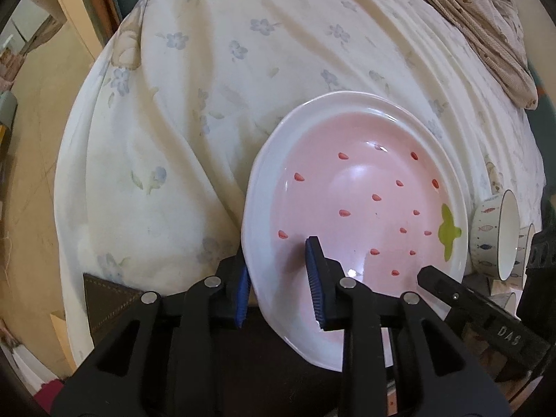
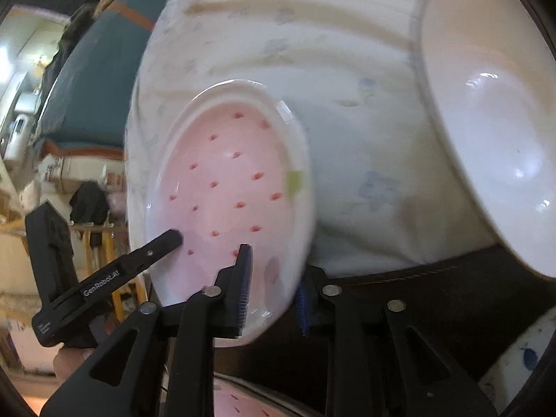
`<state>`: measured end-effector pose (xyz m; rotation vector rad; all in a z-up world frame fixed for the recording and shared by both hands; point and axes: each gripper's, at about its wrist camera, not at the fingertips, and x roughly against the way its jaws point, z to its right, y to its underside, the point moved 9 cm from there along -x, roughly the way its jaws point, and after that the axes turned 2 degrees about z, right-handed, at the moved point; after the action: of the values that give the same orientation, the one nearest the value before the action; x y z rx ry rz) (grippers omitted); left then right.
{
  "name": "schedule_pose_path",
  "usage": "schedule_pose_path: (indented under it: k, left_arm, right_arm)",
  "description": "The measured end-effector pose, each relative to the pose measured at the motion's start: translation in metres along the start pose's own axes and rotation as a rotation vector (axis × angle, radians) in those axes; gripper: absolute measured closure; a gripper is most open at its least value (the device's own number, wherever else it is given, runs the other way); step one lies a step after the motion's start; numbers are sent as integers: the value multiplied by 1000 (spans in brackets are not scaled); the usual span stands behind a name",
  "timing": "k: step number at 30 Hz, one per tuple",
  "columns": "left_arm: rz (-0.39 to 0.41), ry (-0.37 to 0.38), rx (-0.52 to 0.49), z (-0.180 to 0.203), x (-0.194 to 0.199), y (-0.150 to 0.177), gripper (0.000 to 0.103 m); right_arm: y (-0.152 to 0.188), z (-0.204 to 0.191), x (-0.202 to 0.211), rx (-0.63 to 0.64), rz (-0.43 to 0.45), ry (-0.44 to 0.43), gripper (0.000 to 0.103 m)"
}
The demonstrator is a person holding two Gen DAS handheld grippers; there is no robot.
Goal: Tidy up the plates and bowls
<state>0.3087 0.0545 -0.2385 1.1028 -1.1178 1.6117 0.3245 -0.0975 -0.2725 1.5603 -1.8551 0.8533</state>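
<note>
Cotton floral bedsheet (image 1: 194, 111) fills the background. In front of it is the pink strawberry plate (image 1: 365, 187), tipped up on a slant above the dark stitched mat (image 2: 434, 299) and caught from both sides! A white bowl (image 2: 486, 132) looms just right of it, on its side with the mouth facing the plate. The left gripper (image 1: 279, 283) is clamped on the near rim, one blue pad inside and one outside. The right gripper (image 2: 272, 295) pinches the opposite rim the same way.

Both grippers, left (image 1: 282, 286) and right (image 2: 272, 290), point steeply down, jaws narrowly parted astride a rim
</note>
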Motion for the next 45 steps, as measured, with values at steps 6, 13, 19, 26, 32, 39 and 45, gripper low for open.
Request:
schedule_pose_path:
  k: [6, 13, 19, 26, 32, 39, 45]
  left_arm:
    - [42, 14, -25, 7, 27, -7, 80]
    - [57, 43, -54, 18, 51, 7, 80]
    - [80, 64, -81, 26, 78, 24, 80]
    - [97, 85, -109, 31, 111, 60, 80]
    - [84, 98, -131, 30, 123, 103, 80]
    - [60, 120, -162, 33, 128, 149, 80]
    - [44, 105, -170, 31, 128, 176, 80]
  right_arm:
    - [1, -14, 17, 90, 59, 45, 74]
    - [3, -28, 49, 101, 125, 39, 75]
    - [17, -34, 69, 123, 132, 40, 75]
    - [47, -47, 99, 184, 151, 50, 75]
    - [84, -48, 118, 195, 148, 47, 75]
    - [134, -37, 129, 183, 130, 74, 74]
    - [163, -28, 134, 172, 119, 84, 75]
